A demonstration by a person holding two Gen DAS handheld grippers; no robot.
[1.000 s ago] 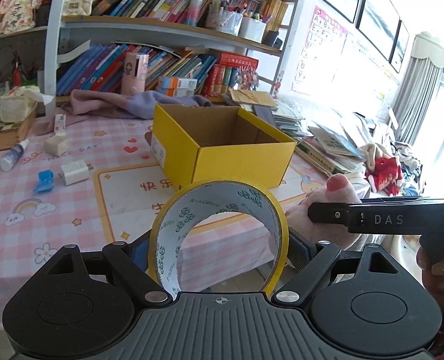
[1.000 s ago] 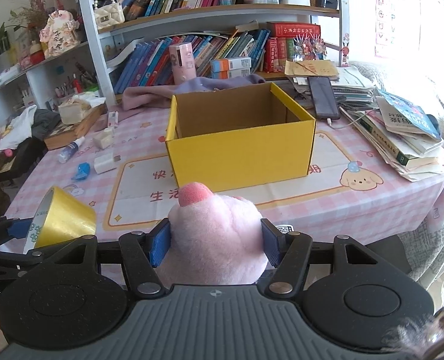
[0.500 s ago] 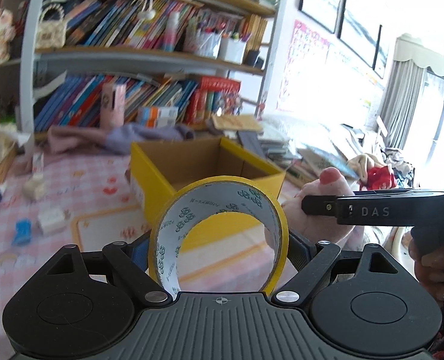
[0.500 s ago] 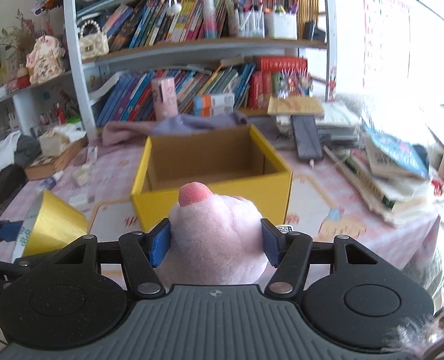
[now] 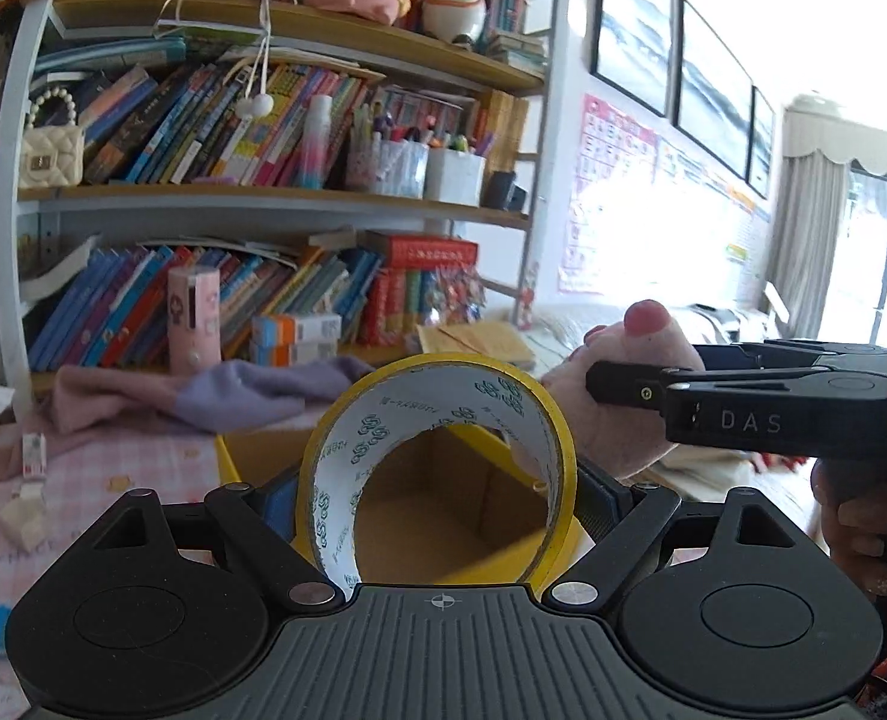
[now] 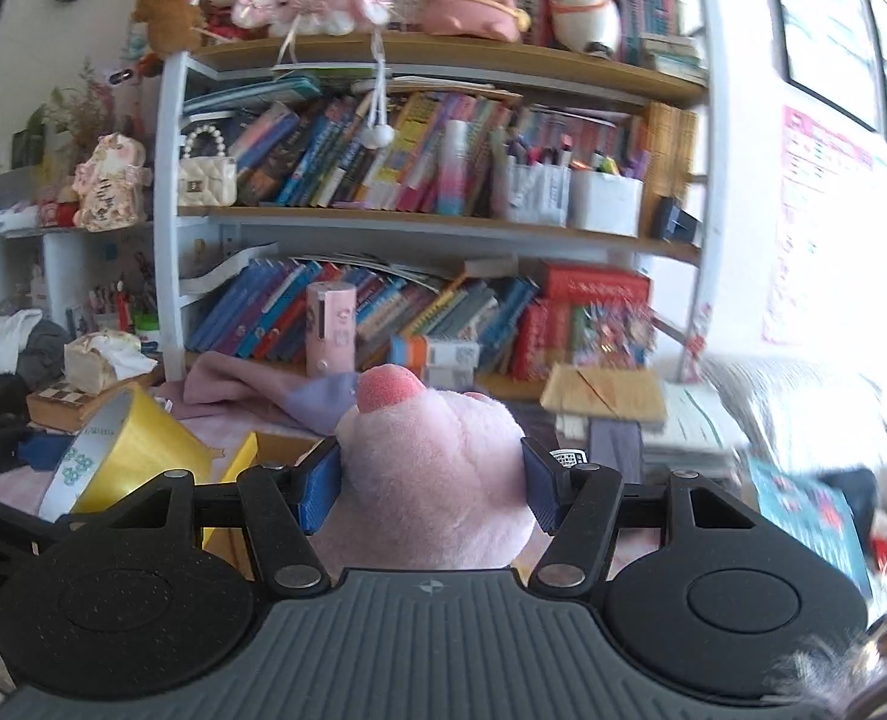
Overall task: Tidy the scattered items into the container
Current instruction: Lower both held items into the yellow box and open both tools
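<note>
My left claw (image 5: pixel 437 480) clamps a yellow tape roll (image 5: pixel 437 468) above the yellow box (image 5: pixel 443 516); my right claw (image 6: pixel 431 480) squeezes a pink plush (image 6: pixel 437 480).

Showing yellow outside on the tape roll (image 5: pixel 437 468), white lining printed with green logos; glowing pale pink on the plush toy (image 6: pixel 431 480), coral snout at twelve o'clock; yellow box (image 5: pixel 569 546), brown inside.

Pink tablecloth (image 5: pixel 125 468) under yellow box (image 5: pixel 230 459)

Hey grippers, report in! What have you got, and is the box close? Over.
Left gripper shut on yellow tape roll. Right gripper shut on pink plush pig. Yellow box open just ahead. Nothing blocking it.
</note>
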